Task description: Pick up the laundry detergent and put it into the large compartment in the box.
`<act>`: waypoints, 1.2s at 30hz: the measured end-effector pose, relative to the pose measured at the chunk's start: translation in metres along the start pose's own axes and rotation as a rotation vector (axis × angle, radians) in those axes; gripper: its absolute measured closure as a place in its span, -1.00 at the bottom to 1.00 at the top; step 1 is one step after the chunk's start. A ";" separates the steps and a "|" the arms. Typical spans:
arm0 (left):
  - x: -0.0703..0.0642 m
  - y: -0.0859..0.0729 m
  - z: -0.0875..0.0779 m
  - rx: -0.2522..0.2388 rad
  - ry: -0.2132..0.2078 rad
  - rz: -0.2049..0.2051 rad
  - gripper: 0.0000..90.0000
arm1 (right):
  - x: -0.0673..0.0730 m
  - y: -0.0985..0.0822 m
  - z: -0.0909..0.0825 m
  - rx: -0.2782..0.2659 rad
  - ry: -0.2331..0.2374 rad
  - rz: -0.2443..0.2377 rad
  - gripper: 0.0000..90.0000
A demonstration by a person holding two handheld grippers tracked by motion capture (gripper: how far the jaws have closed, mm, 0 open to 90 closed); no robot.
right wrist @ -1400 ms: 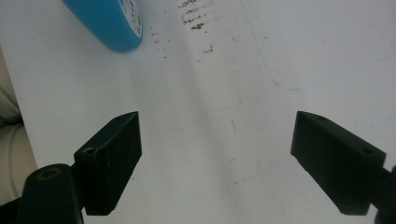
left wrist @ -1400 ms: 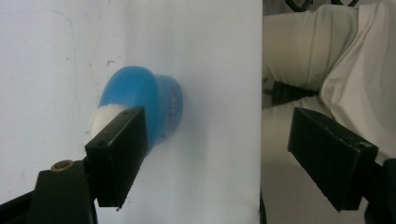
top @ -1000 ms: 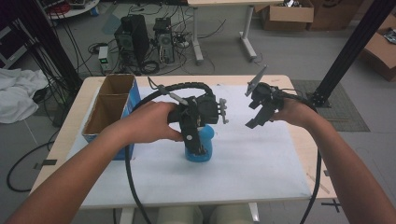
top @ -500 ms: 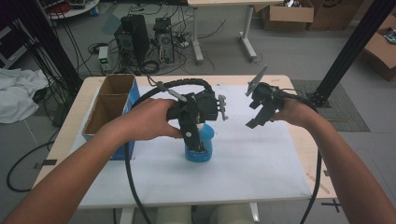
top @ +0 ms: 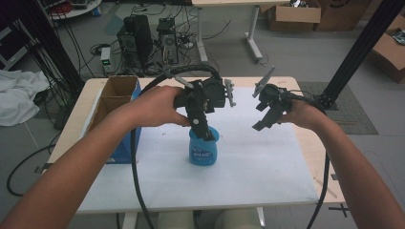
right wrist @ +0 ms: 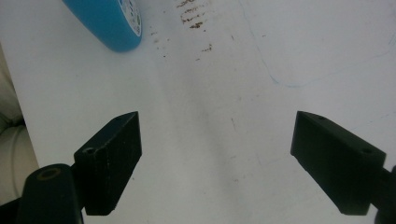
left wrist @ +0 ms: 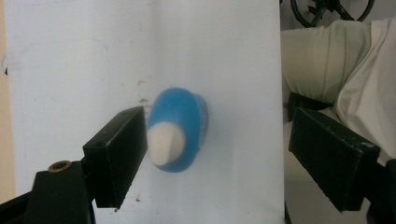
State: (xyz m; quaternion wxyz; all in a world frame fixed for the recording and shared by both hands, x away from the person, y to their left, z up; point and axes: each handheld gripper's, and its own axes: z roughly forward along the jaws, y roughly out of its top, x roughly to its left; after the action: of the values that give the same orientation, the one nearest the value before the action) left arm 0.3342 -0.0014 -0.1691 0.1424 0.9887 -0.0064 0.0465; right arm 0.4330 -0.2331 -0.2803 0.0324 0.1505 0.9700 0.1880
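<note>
A blue bottle [top: 204, 151] with a white cap stands upright on the white table cover [top: 267, 162]. My left gripper [top: 204, 131] points straight down over it, open. In the left gripper view the bottle [left wrist: 177, 128] is seen from above, close to the left jaw and far from the right one, with my left gripper [left wrist: 224, 140] spread wide around it. My right gripper [top: 261, 102] hovers open above the table to the right of the bottle. In the right gripper view my right gripper [right wrist: 231, 154] has bare table between its jaws, and the bottle [right wrist: 109, 23] is at the top left.
An open cardboard box [top: 114, 95] with blue sides sits on the table's left part. A black frame post [top: 353, 57] rises at the right rear corner. The person's legs [left wrist: 336, 60] are at the table's near edge. Faint brown marks [right wrist: 194, 16] stain the cover.
</note>
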 end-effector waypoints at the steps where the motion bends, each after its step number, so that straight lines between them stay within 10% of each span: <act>1: 0.002 0.000 0.001 0.001 -0.002 0.006 -0.55 | 0.000 0.000 0.000 0.001 0.003 -0.002 -0.64; 18: 0.028 -0.003 0.023 0.040 -0.023 0.053 -0.55 | -0.003 -0.005 0.000 0.000 0.010 0.016 -0.64; 36: 0.042 -0.014 0.056 0.079 -0.058 0.017 -0.56 | -0.006 -0.005 0.004 0.015 0.012 0.023 -0.64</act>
State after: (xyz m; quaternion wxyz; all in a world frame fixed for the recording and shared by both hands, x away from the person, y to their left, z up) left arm 0.3811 -0.0037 -0.2228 0.1024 0.9944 -0.0171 0.0192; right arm 0.4374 -0.2379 -0.2857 0.0235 0.1605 0.9699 0.1818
